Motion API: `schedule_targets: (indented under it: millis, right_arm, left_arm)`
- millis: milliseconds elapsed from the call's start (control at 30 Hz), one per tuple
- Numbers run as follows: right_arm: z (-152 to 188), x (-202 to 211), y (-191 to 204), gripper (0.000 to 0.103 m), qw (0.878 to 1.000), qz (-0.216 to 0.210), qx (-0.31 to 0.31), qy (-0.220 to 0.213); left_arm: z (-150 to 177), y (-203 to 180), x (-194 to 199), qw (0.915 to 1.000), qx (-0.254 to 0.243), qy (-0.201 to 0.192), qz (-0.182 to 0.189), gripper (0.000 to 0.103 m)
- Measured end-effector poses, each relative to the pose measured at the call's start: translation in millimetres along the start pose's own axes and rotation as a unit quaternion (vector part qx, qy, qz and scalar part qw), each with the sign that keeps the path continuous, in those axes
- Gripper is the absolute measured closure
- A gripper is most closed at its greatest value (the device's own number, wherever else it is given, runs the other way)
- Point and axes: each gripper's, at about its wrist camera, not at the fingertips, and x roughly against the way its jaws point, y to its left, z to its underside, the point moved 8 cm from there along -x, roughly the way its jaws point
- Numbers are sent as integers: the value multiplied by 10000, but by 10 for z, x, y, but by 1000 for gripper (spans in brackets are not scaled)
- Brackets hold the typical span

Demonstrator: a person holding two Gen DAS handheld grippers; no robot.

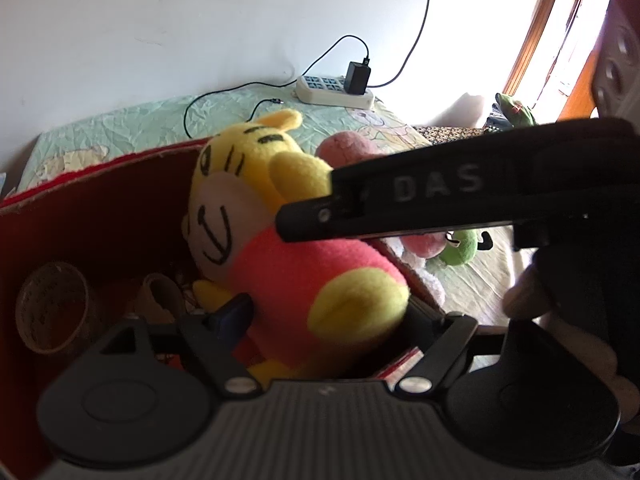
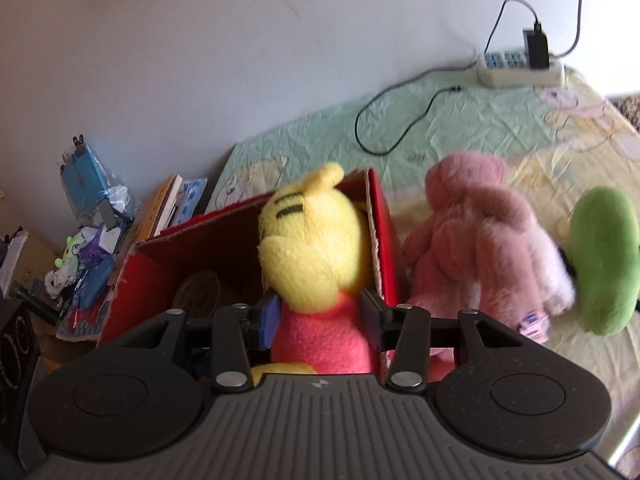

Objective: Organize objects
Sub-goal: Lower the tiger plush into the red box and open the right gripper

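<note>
A yellow tiger plush with a pink-red body point(image 2: 312, 264) is in my right gripper point(image 2: 320, 320), whose fingers press its body on both sides, over a red cardboard box point(image 2: 384, 248). In the left wrist view the same plush point(image 1: 304, 264) lies in the box point(image 1: 92, 208), and the right gripper's black finger point(image 1: 400, 208) crosses over it. My left gripper point(image 1: 332, 320) stands wide around the plush's lower body; its blue pad point(image 1: 232, 312) is beside the toy, and whether it presses is unclear. A pink plush point(image 2: 480, 240) and a green plush point(image 2: 604, 256) lie on the bed right of the box.
A tape roll point(image 1: 52, 308) lies inside the box at left. A power strip point(image 2: 520, 68) with a black charger and cables sits on the bed by the wall. Books and clutter point(image 2: 96, 248) are stacked left of the box.
</note>
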Motion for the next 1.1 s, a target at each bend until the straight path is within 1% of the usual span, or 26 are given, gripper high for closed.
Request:
schedule_targets:
  millis: [67,233,400,600,800,1100]
  right_arm:
    - [-12,21,-39,58,10000,-56,-62,-17]
    - [-11,44,-106,61,9992,-210,-334,-8]
    - [21,86,-96,62,9987,-291,-423,-63]
    - [87,159,-97,61,9978,-434,-492,-46]
    - [112,272,-118,61,9968,-595,-524,-134]
    - [113,388,-174,61,9949,-844,-543,-127]
  left_arm:
    - [0,1,0,10000,-1,26,-94,17]
    - [3,-30,38,9993,-32,61,-375,15]
    - [0,-60,80,9976,-50,71,-691,12]
    - [-22,-55,141,9956,125,132,-914,10]
    - [-48,-108,211,9906,13,99,-1361,9]
    - [-53,-126,247,9826,193,188,-1835,9]
